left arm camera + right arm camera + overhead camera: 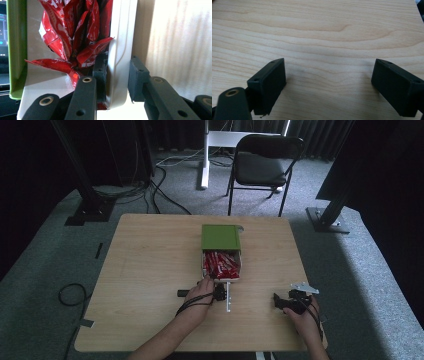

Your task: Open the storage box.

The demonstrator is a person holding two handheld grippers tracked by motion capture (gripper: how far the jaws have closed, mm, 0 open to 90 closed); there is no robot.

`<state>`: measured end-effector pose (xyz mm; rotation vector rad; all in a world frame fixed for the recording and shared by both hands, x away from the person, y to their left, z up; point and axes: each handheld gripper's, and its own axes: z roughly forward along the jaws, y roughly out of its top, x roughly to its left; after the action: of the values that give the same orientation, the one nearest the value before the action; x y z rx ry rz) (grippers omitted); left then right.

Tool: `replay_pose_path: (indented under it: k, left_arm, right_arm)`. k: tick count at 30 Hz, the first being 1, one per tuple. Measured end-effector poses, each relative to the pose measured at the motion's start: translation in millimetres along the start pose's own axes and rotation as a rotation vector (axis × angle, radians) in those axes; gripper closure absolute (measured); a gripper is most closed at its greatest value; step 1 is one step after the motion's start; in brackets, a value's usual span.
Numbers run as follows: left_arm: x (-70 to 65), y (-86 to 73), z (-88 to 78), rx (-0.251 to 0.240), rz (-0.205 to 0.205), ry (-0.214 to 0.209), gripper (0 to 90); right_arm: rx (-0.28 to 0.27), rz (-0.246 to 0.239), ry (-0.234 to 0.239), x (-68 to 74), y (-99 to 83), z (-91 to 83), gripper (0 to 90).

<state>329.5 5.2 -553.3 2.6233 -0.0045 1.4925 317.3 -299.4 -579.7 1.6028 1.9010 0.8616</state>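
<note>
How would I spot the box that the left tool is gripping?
Look near the middle of the wooden table. There lies a white box with a green lid slid halfway back. Its open end shows shiny red packets, and the left gripper pinches its wall.

You see one table point(150, 270), one white box point(235, 279) with one green lid point(220, 237), a cluster of red packets point(220, 264) too bunched to count, two grippers, one folding chair point(262, 162).

We hold our left gripper point(220, 292) clamped on the near wall of the white tray point(120, 50), one jaw inside, one outside, our right gripper point(286, 301) right of the tray, jaws wide apart, resting low.
</note>
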Motion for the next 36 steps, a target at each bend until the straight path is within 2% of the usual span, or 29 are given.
replay_pose_path:
  k: [12,16,25,30,36]
  left_arm:
    - [-6.9,-0.5,-13.6,-0.004,0.012,-0.017,72.7]
    - [-9.9,-0.2,-16.8,-0.010,0.001,-0.014,72.7]
    - [-15.3,1.1,-24.8,-0.007,0.008,-0.021,72.9]
    - [-21.1,0.0,-27.7,-0.012,0.002,-0.036,72.8]
    - [-21.8,0.1,-33.0,-0.014,-0.001,-0.048,72.7]
  right_arm:
    - [0.000,0.000,0.000,0.0,0.0,0.0,11.7]
    - [0.000,0.000,0.000,0.0,0.0,0.0,11.7]
    - [0.000,0.000,0.000,0.0,0.0,0.0,11.7]
    - [0.000,0.000,0.000,0.0,0.0,0.0,11.7]
    - [0.000,0.000,0.000,0.0,0.0,0.0,11.7]
